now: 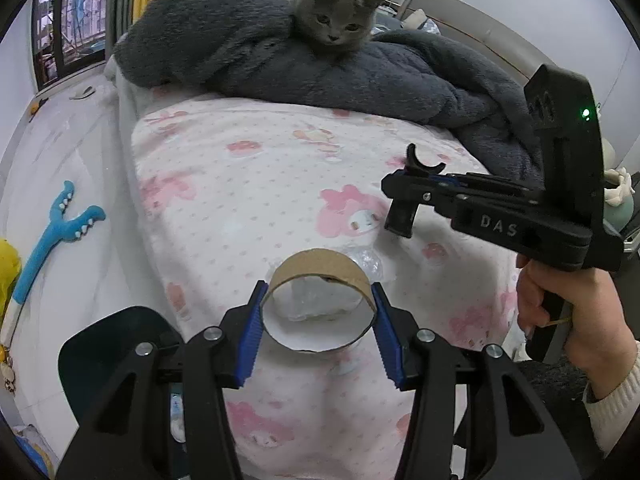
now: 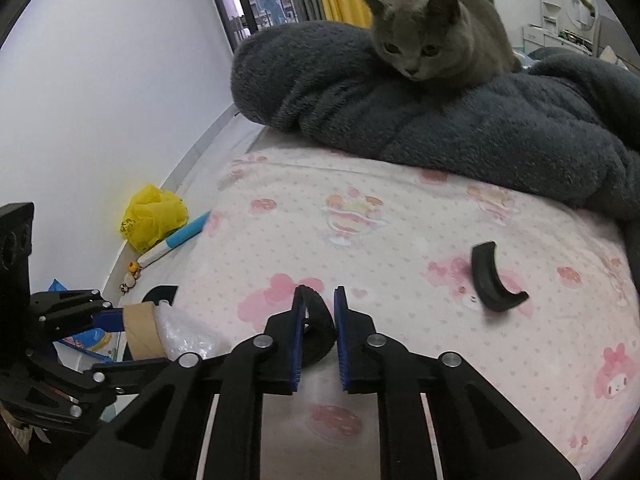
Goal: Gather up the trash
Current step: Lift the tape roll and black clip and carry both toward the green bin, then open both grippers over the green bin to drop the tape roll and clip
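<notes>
My left gripper (image 1: 320, 320) is shut on a brown cardboard tube (image 1: 320, 266), gripped across its width above the pink patterned bed sheet (image 1: 248, 184). Crumpled clear plastic wrap (image 1: 366, 266) shows inside and behind the tube. The right gripper (image 2: 318, 320) is shut on a black curved plastic piece (image 2: 320, 332). In the left wrist view that gripper (image 1: 404, 188) sits to the right, held by a hand (image 1: 576, 312), with the black piece (image 1: 424, 164) sticking up. A second black curved piece (image 2: 496, 280) lies on the sheet to the right.
A grey cat (image 2: 424, 36) lies on a dark grey blanket (image 2: 480, 120) at the far end of the bed. Left of the bed are a blue toy (image 1: 60, 236), a yellow bag (image 2: 154, 222) and a dark rounded object (image 1: 116, 344).
</notes>
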Available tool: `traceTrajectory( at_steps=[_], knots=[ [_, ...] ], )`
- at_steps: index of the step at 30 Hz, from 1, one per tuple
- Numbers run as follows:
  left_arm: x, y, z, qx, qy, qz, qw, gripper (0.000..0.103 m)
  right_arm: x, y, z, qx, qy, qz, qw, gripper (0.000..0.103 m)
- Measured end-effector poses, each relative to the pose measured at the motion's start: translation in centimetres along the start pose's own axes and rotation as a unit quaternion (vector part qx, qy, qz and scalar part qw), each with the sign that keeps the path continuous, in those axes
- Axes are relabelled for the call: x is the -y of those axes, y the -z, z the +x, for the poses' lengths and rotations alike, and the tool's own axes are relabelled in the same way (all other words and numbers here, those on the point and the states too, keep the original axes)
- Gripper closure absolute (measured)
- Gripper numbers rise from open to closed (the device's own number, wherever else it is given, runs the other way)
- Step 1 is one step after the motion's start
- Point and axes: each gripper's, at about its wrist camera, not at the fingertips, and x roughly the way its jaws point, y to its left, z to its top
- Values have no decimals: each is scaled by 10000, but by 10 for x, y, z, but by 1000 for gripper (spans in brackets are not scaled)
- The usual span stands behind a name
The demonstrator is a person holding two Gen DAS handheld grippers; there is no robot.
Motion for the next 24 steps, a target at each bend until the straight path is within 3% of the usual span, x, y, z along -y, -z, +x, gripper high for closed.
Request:
traceTrajectory(
  at_steps=[11, 19, 24],
  knots=[
    [-40, 17, -28, 229, -211, -391, 9988, 50, -40, -11, 8, 79, -264, -213, 9994, 91],
    [-80, 30, -37, 128, -464, -675, 9966, 50, -77, -22, 23, 48, -499, -365, 9981, 91],
    [-113, 47, -33, -182, -733, -951, 9926, 49, -107, -22, 39, -80, -651, -547, 9963, 91]
  ],
)
